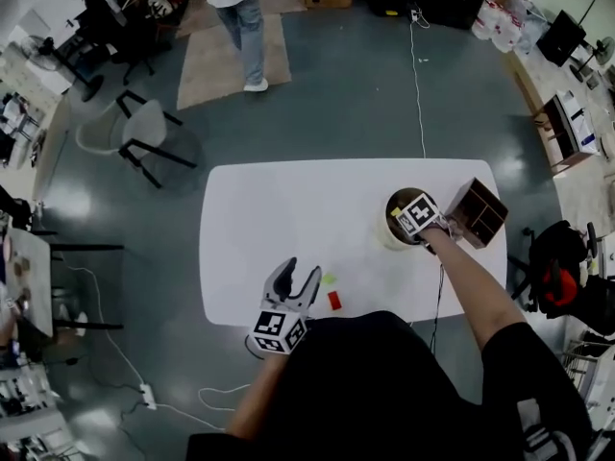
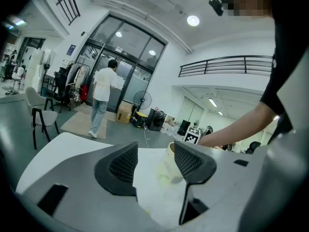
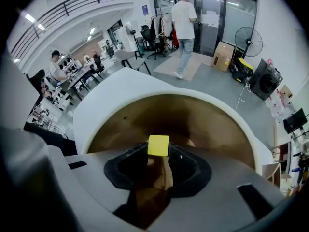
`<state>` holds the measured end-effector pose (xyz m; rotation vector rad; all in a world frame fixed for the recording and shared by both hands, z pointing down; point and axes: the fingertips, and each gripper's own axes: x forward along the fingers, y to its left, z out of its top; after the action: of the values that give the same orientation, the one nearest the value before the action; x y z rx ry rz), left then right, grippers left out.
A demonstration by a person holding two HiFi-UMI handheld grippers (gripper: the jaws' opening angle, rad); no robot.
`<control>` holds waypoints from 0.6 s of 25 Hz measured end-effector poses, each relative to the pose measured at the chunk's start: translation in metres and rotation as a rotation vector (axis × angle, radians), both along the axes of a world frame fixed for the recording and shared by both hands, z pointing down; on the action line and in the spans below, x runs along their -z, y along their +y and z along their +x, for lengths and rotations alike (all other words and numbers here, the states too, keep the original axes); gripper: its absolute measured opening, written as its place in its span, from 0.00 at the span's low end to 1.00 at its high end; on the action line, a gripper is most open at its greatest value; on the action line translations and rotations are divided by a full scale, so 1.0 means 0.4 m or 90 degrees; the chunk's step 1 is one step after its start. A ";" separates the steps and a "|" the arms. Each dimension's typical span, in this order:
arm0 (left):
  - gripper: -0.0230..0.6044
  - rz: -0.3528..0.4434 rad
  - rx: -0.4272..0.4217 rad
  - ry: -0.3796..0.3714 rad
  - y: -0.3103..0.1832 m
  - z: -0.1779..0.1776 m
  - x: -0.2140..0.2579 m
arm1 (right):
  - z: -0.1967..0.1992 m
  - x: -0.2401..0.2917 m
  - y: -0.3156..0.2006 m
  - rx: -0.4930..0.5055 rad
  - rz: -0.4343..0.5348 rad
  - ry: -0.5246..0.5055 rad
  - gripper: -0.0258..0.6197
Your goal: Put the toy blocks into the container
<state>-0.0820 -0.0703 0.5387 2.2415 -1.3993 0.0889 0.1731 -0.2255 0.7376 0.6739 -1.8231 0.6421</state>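
Blocks left to move lie by the table's (image 1: pixel 250 219) near edge: a red block (image 1: pixel 334 300) and, just beyond it, a green block (image 1: pixel 329 279), both on the bare top. The left tool (image 1: pixel 298 279) is just beside them, jaws apart with nothing between them. Farther off, toward the right edge, stands the container (image 1: pixel 388 235). The right tool (image 3: pixel 158 154) hangs over its mouth, clenched on a yellow block (image 3: pixel 158 145) not yet let go. By my reading one block is about to go in and two wait; what already lies inside I cannot tell.
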 end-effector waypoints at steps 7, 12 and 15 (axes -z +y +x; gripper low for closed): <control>0.38 -0.008 0.021 -0.003 0.026 -0.017 0.005 | -0.015 -0.017 0.017 0.033 -0.032 0.006 0.23; 0.38 -0.005 0.025 0.001 0.043 -0.022 0.002 | -0.016 -0.014 0.026 0.035 -0.028 0.004 0.24; 0.38 -0.006 0.020 0.005 0.056 -0.023 -0.007 | -0.007 -0.001 0.025 0.025 -0.017 0.008 0.24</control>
<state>-0.0914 -0.0479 0.5415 2.2088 -1.4274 0.0761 0.1703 -0.2154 0.7381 0.6209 -1.8096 0.6335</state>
